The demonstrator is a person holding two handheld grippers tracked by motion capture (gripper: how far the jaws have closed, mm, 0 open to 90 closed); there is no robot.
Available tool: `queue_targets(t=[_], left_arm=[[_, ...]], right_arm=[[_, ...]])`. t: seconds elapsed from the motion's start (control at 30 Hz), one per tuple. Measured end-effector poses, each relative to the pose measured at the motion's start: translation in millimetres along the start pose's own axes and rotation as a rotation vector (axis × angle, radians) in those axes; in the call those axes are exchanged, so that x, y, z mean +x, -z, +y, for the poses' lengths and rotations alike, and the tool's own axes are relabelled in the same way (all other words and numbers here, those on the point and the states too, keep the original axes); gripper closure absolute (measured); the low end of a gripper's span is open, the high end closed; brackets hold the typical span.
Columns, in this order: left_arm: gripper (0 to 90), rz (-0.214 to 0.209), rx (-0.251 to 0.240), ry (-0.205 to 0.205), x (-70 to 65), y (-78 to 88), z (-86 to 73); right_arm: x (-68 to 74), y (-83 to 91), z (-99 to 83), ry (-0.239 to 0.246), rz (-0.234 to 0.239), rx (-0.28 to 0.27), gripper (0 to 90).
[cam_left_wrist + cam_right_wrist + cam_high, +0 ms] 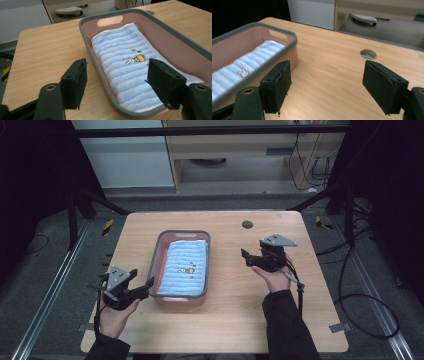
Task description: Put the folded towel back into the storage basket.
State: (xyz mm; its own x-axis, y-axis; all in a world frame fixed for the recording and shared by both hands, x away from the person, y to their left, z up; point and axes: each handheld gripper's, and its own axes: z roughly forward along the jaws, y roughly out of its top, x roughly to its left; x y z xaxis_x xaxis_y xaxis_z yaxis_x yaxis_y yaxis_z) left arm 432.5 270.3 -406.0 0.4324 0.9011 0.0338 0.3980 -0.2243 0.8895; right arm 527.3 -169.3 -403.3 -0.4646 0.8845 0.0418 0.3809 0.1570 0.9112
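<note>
A pink basket with a grey rim (pixel 159 251) (pixel 105 20) (pixel 292 37) stands on the wooden table (pixel 235 310). Folded flat inside it lies a blue striped towel (pixel 186 267) (pixel 120 62) (pixel 249 62) with a small rabbit picture. My left gripper (pixel 141 279) (pixel 117 81) is held just off the basket's near left corner, open, with nothing between its jaws. My right gripper (pixel 248 257) (pixel 327 87) hovers over bare table to the right of the basket, open and holding nothing.
A round cable hole (pixel 247 224) (pixel 368 53) sits in the table behind the right gripper. Cables (pixel 350 295) trail on the floor at the right. Metal frame rails (pixel 55 285) run along the table's sides.
</note>
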Motion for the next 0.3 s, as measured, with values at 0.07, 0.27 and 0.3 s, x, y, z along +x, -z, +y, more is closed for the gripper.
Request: queue_targets(t=[0.07, 0.27, 0.3], left_arm=[[29.3, 0.005, 0.001, -0.008, 6.3, 4.2, -5.7], [27.4, 0.017, 0.019, 0.019, 18.3, 9.5, -18.9], [27.3, 0.017, 0.019, 0.019, 18.3, 9.5, -18.9]], right_arm=[[-9.9, 12.2, -13.2, -0.006, -0.017, 0.004, 22.3], [-23.0, 32.6, -40.0, -0.03, -0.025, 0.017, 22.5], [-23.0, 32.6, -40.0, -0.03, -0.025, 0.017, 22.5]])
